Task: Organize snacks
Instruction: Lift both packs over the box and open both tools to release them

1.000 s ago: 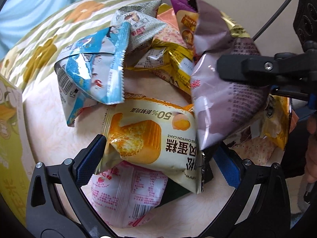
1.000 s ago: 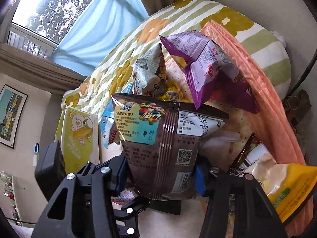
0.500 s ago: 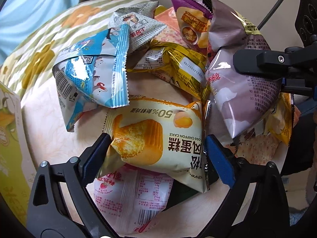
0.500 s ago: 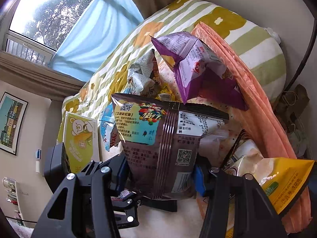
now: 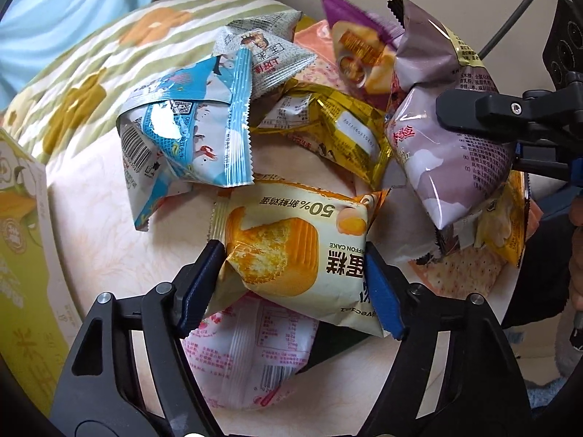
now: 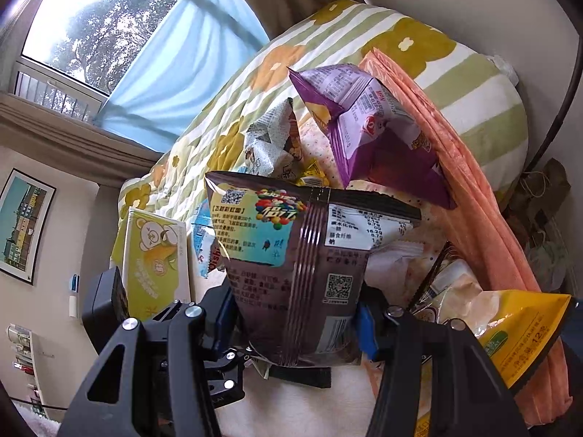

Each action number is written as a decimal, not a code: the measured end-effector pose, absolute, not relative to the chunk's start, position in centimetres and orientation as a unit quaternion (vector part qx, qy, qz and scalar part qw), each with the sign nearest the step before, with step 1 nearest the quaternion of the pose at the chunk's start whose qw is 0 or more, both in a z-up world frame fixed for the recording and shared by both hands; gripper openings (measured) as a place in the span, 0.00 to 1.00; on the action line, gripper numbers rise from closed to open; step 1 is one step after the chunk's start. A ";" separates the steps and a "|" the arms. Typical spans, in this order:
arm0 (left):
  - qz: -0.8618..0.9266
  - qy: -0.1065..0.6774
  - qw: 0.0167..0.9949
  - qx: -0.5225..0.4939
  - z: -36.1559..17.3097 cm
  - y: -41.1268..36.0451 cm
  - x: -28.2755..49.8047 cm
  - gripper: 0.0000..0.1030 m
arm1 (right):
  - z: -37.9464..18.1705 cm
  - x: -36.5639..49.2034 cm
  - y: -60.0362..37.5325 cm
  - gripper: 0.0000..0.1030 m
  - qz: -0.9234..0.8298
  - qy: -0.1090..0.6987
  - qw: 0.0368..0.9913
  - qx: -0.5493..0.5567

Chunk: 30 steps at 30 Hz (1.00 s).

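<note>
The left gripper (image 5: 291,284) is closing its fingers (image 5: 198,284) on the cake pack (image 5: 291,251), whose sides the blue pads already dent; the pack lies atop a pink packet (image 5: 251,357) in the snack pile. The right gripper (image 6: 295,313) is clenched on a brown bag (image 6: 291,255), held upright above the pile. A blue packet (image 5: 193,138), a yellow packet (image 5: 335,134) and a purple bag (image 6: 368,123) lie beyond, near the striped quilt (image 6: 328,47).
</note>
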State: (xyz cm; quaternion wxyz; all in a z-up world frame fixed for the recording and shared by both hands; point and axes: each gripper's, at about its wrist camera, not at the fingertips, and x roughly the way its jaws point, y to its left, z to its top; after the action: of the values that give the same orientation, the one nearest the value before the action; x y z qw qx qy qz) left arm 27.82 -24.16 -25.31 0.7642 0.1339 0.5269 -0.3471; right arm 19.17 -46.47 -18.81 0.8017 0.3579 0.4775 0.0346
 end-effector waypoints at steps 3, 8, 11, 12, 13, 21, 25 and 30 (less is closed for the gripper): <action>-0.342 0.527 0.766 0.133 -24.8 -24.1 27.1 0.70 | -18.3 19.1 -46.5 0.48 0.037 0.472 0.806 0.356; -0.330 0.528 0.773 0.123 -23.8 -23.6 26.1 0.70 | -17.2 18.7 -46.5 0.48 0.043 0.466 0.811 0.351; -0.323 0.523 0.780 0.118 -22.8 -23.3 25.3 0.70 | -16.7 18.3 -46.7 0.49 0.049 0.463 0.813 0.349; -0.320 0.522 0.782 0.118 -22.5 -23.2 25.2 0.70 | -16.4 18.3 -46.8 0.49 0.051 0.462 0.814 0.348; -0.317 0.519 0.785 0.117 -22.1 -23.2 24.8 0.70 | -16.1 18.1 -46.7 0.49 0.054 0.461 0.816 0.346; -0.294 0.492 0.815 0.091 -18.1 -21.7 21.6 0.70 | -13.0 17.3 -46.1 0.48 0.089 0.449 0.830 0.318; -0.276 0.472 0.834 0.076 -15.1 -20.0 20.2 0.70 | -11.3 17.5 -45.5 0.48 0.112 0.446 0.834 0.304; -0.246 0.445 0.859 0.059 -11.8 -16.7 19.7 0.70 | -8.8 18.1 -43.5 0.48 0.142 0.439 0.843 0.278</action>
State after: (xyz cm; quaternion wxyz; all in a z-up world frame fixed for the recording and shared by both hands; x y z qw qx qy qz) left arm 19.72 -16.73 -11.80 0.8592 0.0586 0.4448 -0.2459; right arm 18.12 -43.55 -8.81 0.8428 0.2781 0.4385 0.1419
